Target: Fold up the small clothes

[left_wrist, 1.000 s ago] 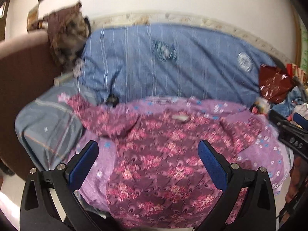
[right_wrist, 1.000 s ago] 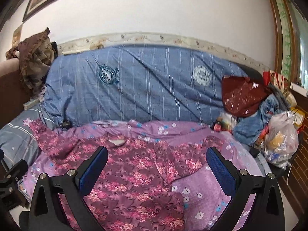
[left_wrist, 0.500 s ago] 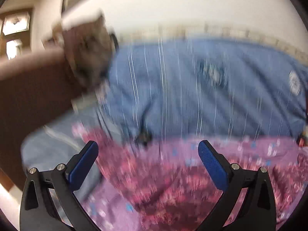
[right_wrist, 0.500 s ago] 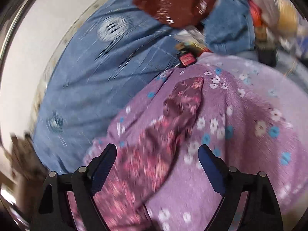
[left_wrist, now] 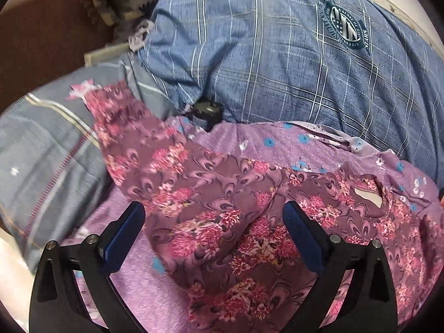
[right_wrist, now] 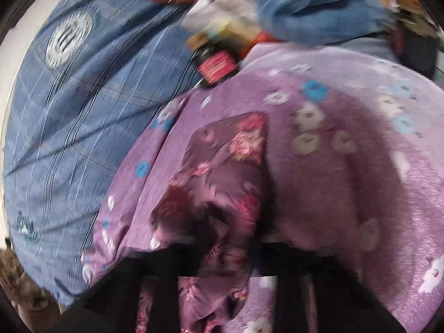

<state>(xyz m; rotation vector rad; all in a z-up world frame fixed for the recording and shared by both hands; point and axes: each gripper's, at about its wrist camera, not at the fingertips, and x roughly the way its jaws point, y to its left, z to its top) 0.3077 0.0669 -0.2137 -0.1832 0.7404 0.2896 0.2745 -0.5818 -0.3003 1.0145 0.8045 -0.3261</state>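
Left hand-held gripper (left_wrist: pixel 213 236): spread above floral blouse (left_wrist: pixel 222 216), lower centre | right hand-held gripper (right_wrist: pixel 236 252): pinching blouse sleeve (right_wrist: pixel 222 172), lower centre | purple flowered blanket (right_wrist: pixel 347 180) beneath.

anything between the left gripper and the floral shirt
Nothing visible. The left gripper is open right over the maroon floral shirt, spread on the purple flowered blanket, with only cloth between its fingers. The small dark object lies beyond, at the blue plaid bedding.
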